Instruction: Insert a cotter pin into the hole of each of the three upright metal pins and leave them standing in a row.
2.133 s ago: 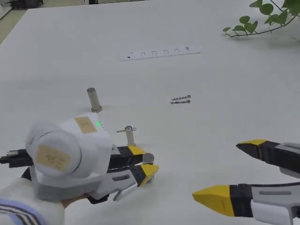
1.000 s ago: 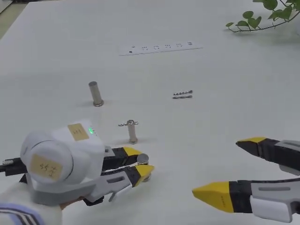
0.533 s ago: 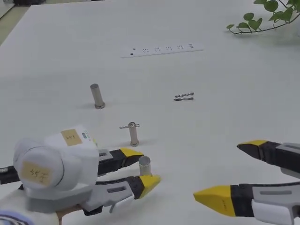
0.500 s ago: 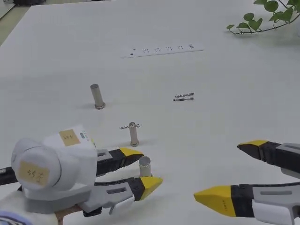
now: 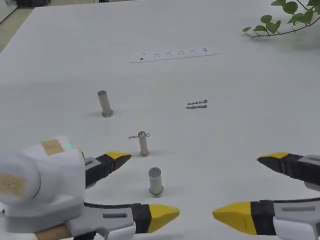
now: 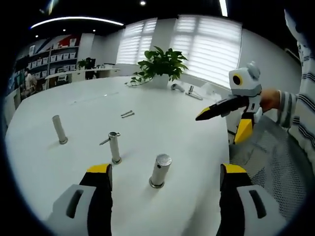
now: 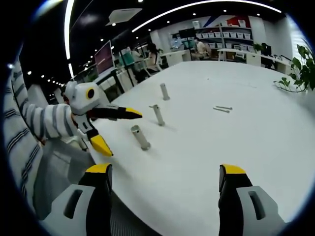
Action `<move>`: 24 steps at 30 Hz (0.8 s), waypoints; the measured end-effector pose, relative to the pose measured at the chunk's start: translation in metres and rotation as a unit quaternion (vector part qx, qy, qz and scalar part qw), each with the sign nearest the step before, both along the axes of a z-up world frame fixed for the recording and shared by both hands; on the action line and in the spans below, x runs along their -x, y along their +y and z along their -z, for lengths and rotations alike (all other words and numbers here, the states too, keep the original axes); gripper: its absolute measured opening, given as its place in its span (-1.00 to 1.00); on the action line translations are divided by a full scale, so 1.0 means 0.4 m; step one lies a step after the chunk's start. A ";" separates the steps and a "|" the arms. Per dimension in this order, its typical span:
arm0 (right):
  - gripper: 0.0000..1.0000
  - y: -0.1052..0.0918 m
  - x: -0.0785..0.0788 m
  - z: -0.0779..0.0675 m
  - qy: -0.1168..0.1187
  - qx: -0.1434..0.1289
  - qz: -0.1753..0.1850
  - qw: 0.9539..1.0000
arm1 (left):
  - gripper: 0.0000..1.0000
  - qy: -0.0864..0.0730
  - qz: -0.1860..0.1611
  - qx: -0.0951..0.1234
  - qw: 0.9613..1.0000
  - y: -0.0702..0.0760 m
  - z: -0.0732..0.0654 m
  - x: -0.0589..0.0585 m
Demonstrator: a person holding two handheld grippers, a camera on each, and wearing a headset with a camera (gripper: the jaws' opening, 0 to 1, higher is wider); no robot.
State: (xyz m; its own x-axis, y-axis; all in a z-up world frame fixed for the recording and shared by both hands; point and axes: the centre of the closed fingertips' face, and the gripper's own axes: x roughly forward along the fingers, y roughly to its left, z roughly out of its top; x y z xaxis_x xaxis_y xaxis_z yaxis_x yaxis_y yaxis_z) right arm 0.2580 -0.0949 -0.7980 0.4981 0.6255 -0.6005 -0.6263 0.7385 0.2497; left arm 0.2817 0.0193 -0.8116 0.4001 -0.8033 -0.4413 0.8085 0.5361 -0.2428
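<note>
Starting with the head view, the left tongs (image 5: 148, 186) were seen released at lower left, spread wide around the nearest metal pin (image 5: 155, 182). This pin had been clasped a moment earlier and was now left standing free on the surface (image 5: 250, 75). The middle pin (image 5: 143, 144) already carried a fitted cotter pin (image 5: 134, 136). The far pin (image 5: 104, 103) was bare, and two loose cotter pins (image 5: 197, 104) lay right of centre. In the left gripper view, clear gaps were seen on either side of the nearest metal pin (image 6: 159, 170). In the right gripper view, the right tongs (image 7: 165, 169) were held agape and empty. Two insertions were judged outstanding.
</note>
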 end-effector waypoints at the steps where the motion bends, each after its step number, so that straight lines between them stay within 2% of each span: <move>1: 0.82 -0.002 -0.001 0.000 0.000 0.002 -0.001 1.000 | 0.99 -0.005 0.002 0.000 1.000 0.002 -0.001 0.003; 3: 0.82 -0.005 -0.003 0.000 -0.001 0.004 -0.002 1.000 | 0.99 -0.002 0.002 -0.004 1.000 0.009 0.001 0.011; 5: 0.82 -0.009 -0.007 -0.001 -0.002 0.008 -0.003 1.000 | 0.99 0.010 0.002 -0.003 1.000 0.015 0.004 0.021; 12: 0.81 -0.016 -0.025 -0.014 -0.002 0.015 -0.012 1.000 | 0.99 0.016 -0.006 0.002 1.000 0.025 0.001 0.037; 14: 0.80 -0.021 -0.032 -0.017 -0.005 0.024 -0.019 1.000 | 0.99 0.024 -0.012 0.012 1.000 0.024 -0.003 0.041; 16: 0.80 -0.026 -0.043 -0.020 -0.005 0.030 -0.023 0.999 | 0.99 0.025 -0.018 0.023 0.999 0.026 -0.008 0.042; 24: 0.75 -0.051 -0.079 -0.007 0.005 0.079 -0.065 0.995 | 0.99 0.034 -0.027 0.026 0.999 0.037 -0.010 0.050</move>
